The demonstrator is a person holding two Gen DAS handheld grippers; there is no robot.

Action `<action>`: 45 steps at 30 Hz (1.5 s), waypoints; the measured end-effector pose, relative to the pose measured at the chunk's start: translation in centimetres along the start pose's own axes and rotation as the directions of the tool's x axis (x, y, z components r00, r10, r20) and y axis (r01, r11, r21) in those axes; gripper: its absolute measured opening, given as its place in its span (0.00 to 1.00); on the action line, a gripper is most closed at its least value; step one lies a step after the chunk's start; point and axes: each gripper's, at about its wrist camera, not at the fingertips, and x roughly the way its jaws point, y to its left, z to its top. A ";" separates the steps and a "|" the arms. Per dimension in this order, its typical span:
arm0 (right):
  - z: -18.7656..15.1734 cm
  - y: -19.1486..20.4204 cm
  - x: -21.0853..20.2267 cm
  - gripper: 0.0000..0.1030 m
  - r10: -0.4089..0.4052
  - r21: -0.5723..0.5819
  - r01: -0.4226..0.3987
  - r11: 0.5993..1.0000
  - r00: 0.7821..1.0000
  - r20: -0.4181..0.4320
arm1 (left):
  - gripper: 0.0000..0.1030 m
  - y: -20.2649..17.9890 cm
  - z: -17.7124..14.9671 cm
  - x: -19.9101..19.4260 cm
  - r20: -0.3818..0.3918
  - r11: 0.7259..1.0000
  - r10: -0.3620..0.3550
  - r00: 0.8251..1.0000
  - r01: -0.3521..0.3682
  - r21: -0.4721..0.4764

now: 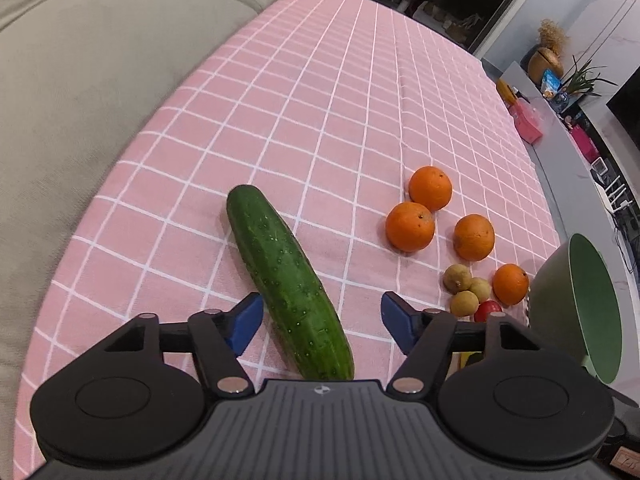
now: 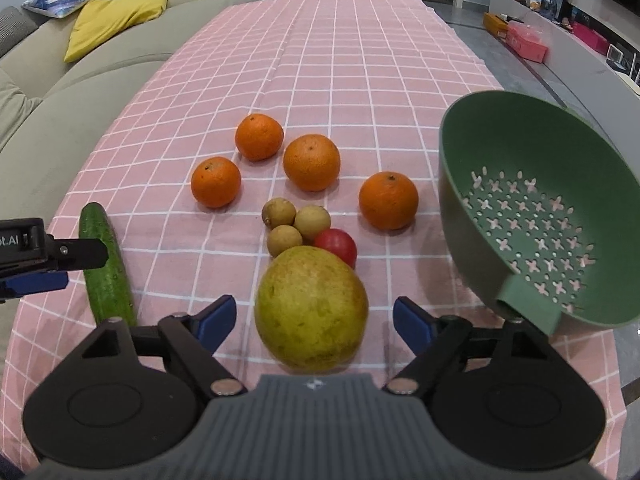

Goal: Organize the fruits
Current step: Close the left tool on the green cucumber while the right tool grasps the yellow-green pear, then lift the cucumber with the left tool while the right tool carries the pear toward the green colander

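Note:
A green cucumber [image 1: 288, 280] lies on the pink checked tablecloth [image 1: 320, 120] between the fingers of my open left gripper [image 1: 322, 320], untouched; it also shows in the right wrist view [image 2: 106, 268]. My open right gripper [image 2: 314, 320] straddles a large yellow-green fruit [image 2: 312, 308] without touching it. Several oranges [image 2: 312, 162], three small brown longans [image 2: 296, 226] and a small red fruit [image 2: 338, 244] lie beyond it. A green colander [image 2: 536, 220] stands tilted at the right, empty; it also shows in the left wrist view [image 1: 580, 308].
A beige sofa [image 1: 80, 100] runs along the table's left edge, with a yellow cushion [image 2: 112, 20]. A grey ledge with pink boxes [image 2: 528, 42] runs past the right edge. The left gripper's tip [image 2: 48, 256] shows at the right wrist view's left edge.

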 end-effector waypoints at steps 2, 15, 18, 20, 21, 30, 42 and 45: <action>0.1 0.2 0.5 0.78 -0.001 0.000 0.001 1.000 1.000 -0.006 | 0.72 0.0 0.2 0.5 -0.013 1.000 0.001 1.000 -0.001 -0.009; 0.2 0.7 1.6 0.60 -0.022 -0.012 0.022 1.000 1.000 -0.012 | 0.52 -0.7 0.1 1.7 -0.019 0.995 0.081 0.997 -0.080 0.052; 0.3 0.4 1.6 0.59 -0.017 -0.004 0.017 1.000 1.000 -0.013 | 0.49 -0.6 0.0 1.6 -0.015 0.995 0.087 0.996 -0.086 0.058; 0.3 0.4 1.6 0.59 -0.016 -0.006 0.016 1.000 1.000 -0.015 | 0.48 -0.5 0.0 1.6 -0.017 0.996 0.081 0.997 -0.080 0.051; 0.3 0.5 1.6 0.59 -0.016 -0.007 0.016 1.000 1.000 -0.017 | 0.48 -0.4 0.0 1.6 -0.018 0.996 0.080 0.997 -0.079 0.048; 0.4 0.4 1.9 0.59 -0.008 -0.006 0.007 1.000 1.000 -0.022 | 0.44 -0.5 -0.1 1.4 -0.010 0.995 0.079 0.997 -0.078 0.058; 0.5 -0.6 1.5 0.59 0.016 0.024 -0.016 1.000 0.999 -0.036 | 0.23 -0.2 -0.4 0.1 0.022 0.994 0.068 0.997 -0.070 0.089; 0.5 -0.9 0.9 0.59 0.021 0.025 -0.020 0.999 0.999 -0.029 | 0.11 -0.2 -0.5 -0.4 0.030 0.992 0.058 0.998 -0.061 0.111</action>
